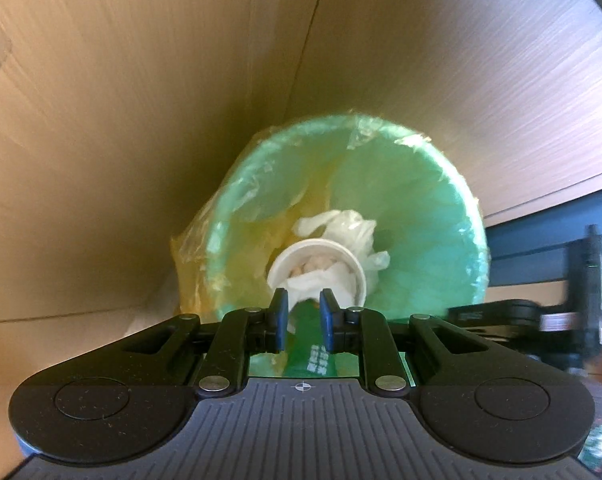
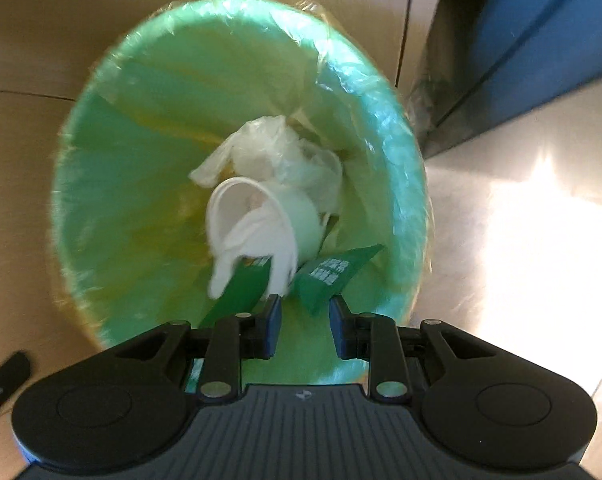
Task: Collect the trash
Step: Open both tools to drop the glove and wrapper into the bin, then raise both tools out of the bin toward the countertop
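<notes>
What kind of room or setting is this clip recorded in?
Probably an indoor home or office corner, though little shows: a green lined waste bin holding a paper cup, standing beside wood-grain panels and a blue cabinet.

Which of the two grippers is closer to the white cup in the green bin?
Right. The right gripper hangs low over the white cup; the left gripper, gripping a green packet, is higher above it.
</notes>
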Demonstrator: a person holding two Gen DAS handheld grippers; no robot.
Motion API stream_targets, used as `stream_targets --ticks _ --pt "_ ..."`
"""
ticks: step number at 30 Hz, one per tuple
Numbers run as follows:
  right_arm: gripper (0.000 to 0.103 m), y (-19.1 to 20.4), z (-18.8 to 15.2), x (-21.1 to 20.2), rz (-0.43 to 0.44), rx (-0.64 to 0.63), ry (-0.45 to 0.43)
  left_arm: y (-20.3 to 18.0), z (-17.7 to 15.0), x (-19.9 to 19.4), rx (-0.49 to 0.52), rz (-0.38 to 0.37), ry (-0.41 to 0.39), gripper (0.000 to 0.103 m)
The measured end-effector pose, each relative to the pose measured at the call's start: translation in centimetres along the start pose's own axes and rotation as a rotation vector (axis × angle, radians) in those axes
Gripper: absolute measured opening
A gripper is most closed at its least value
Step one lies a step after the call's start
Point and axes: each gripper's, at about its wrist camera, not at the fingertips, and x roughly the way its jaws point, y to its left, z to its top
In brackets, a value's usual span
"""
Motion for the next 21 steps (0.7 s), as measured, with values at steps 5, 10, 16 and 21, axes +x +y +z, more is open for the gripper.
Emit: stream_targets --ticks 5,10,16,21 --pt "0.003 0.5 0.5 -2.9 0.032 -0.049 -0.069 0.3 0.2 -0.6 0.002 -0.016 -0.008 0.019" --pt "0.001 2.0 0.9 -9.9 0.133 -0.103 -0.207 0.8 0.2 -1.0 -0.022 -0.042 -0.014 0.019" --pt "0.002 4.2 1.4 -12.8 0.198 -0.155 -0.243 1.6 0.1 -1.9 -0.044 -0.061 -0.045 0.019" --pt "0.002 5.8 -0.3 -11.2 0.203 -0.209 -0.181 2.5 -0.3 -2.3 -0.065 -0.068 -0.055 0.019"
